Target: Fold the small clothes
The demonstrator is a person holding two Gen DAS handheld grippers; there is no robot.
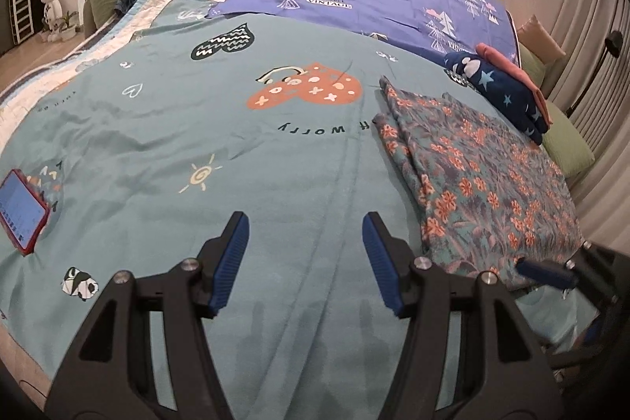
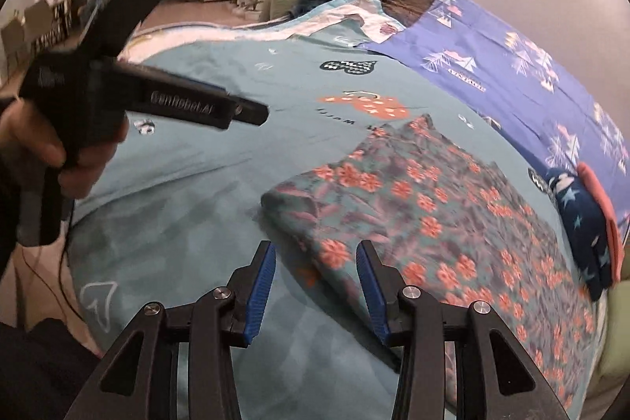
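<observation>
Floral garment (image 2: 433, 219) laid half-folded on bed (image 1: 197, 128), right of centre. Both tongs spread wide, nothing held: left tongs (image 1: 305, 262) over bare sheet, right tongs (image 2: 314, 292) at near corner. Corner best pinched low, edges matched before crease gets pressed, probably.

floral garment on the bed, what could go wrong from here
1. The floral garment lies folded with both grippers open and off it; a grab at its near corner could catch one layer only and undo the fold.
2. The folded navy star garment sits close beyond it, so dragging the floral piece might knock that stack.
3. The red-cased phone lies on the teal sheet; tugging the sheet may shift it.
</observation>
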